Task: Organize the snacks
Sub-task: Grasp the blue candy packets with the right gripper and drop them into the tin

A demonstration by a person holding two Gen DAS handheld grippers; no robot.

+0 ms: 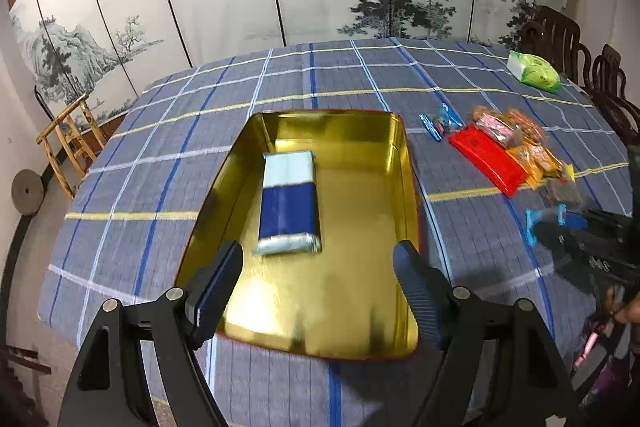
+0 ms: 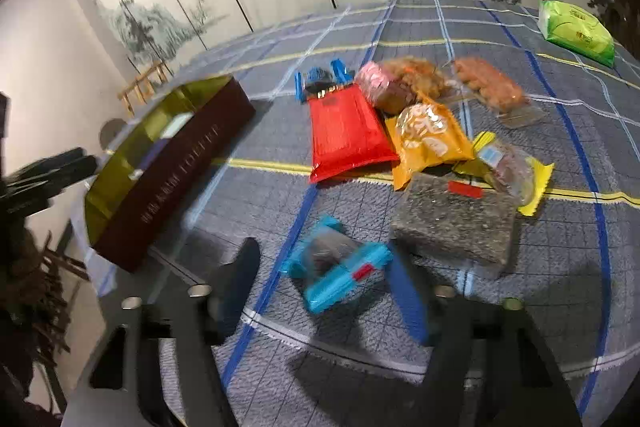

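Observation:
A gold-lined tin box (image 1: pixel 360 131) stands on the checked tablecloth; it also shows in the right wrist view (image 2: pixel 176 167) with a dark red outer wall. A blue and white snack pack (image 1: pixel 289 203) lies inside it. My left gripper (image 1: pixel 318 267) is open and empty above the box's near end. My right gripper (image 2: pixel 324 267) is open, with a small blue-edged clear snack pack (image 2: pixel 336 267) lying on the cloth between its fingers. Behind it lie a red pack (image 2: pixel 348 135), an orange pack (image 2: pixel 428 139) and a dark seed bar (image 2: pixel 452 223).
A second blue-edged pack (image 2: pixel 320 81), a pink pack (image 2: pixel 380 85), clear packs of brown biscuits (image 2: pixel 488 89) and a yellow-edged pack (image 2: pixel 512 171) lie in the pile. A green tissue pack (image 2: pixel 576 31) sits far right. Dark wooden chairs (image 1: pixel 568 43) stand at the table's right side.

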